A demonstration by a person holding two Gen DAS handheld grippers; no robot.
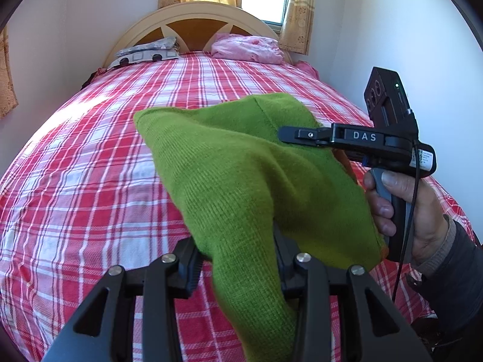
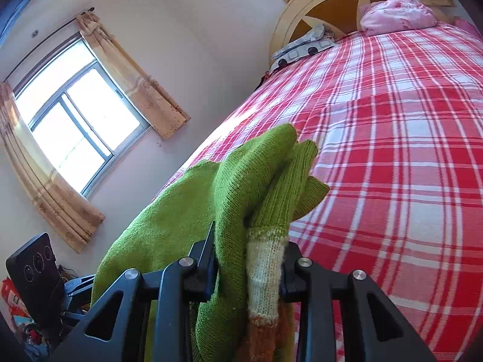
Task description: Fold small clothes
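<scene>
Visibly bunched green knit sweater [image 1: 241, 175]

A bedroom stood behind the work.
A red plaid bed [image 1: 90, 181] filled the middle; a pink pillow [image 1: 247, 48] and patterned pillow [image 1: 148, 51] lay against the headboard [image 1: 193, 24] at upper centre, curtains [image 1: 299, 9] above.

Green knit sweater [image 1: 241, 163], small, with a cream and orange striped band at one edge. Lifted off the bed, bunched and draped, stretched between two pinched spots, folds hanging loose underneath.
</scene>
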